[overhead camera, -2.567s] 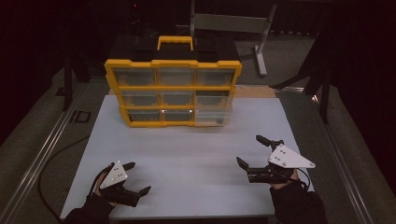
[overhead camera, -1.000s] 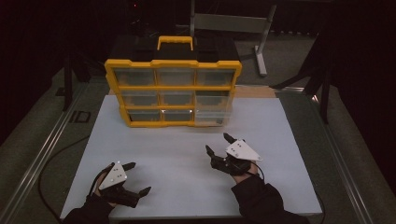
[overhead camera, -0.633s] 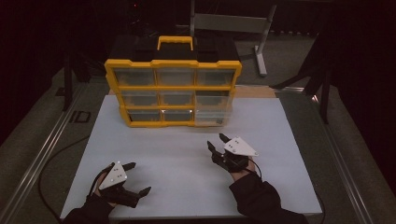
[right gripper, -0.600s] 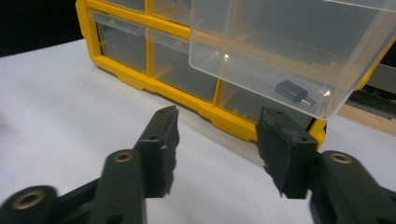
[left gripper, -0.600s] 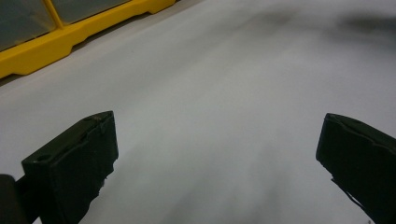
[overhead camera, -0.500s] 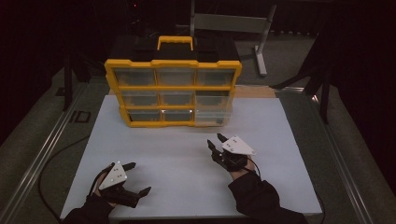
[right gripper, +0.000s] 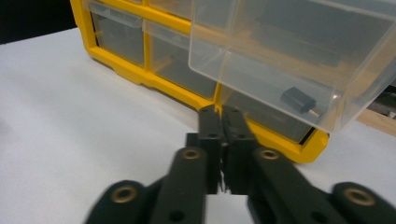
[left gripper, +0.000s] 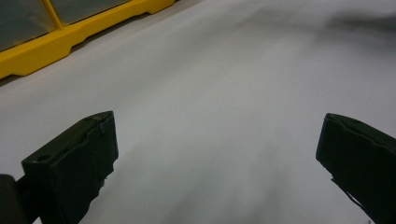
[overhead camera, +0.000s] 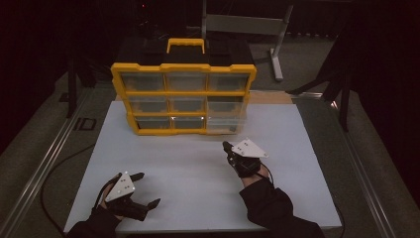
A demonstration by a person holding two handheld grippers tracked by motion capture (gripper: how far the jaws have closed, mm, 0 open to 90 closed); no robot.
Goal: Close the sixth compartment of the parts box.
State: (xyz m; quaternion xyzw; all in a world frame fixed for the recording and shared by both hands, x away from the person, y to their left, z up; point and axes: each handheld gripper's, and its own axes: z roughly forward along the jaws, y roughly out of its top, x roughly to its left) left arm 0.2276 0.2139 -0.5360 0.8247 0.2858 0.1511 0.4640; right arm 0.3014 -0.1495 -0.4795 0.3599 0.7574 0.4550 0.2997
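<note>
A yellow organizer (overhead camera: pixel 183 67) with clear drawers stands upright at the back of the white board (overhead camera: pixel 198 173). One clear drawer (right gripper: pixel 289 60) at its right side is pulled out, and a small dark part (right gripper: pixel 299 99) lies inside it. My right gripper (overhead camera: pixel 229 147) points at the organizer's lower right corner. Its jaws have just been closing and now stand shut with nothing between them (right gripper: pixel 223 114), just under the drawer. My left gripper (overhead camera: pixel 147 189) rests low at the front left, open and empty, its jaws wide apart over bare board (left gripper: pixel 210 149).
The organizer's yellow base (left gripper: pixel 70 37) lies ahead of the left gripper. A metal rail (overhead camera: pixel 44 163) runs along the board's left side, with a cable (overhead camera: pixel 54 171) beside it. A grey stand (overhead camera: pixel 275 49) is behind the organizer.
The right hand moved from the front right of the board in toward the organizer, and its jaws went from open to shut. The left hand kept still.
</note>
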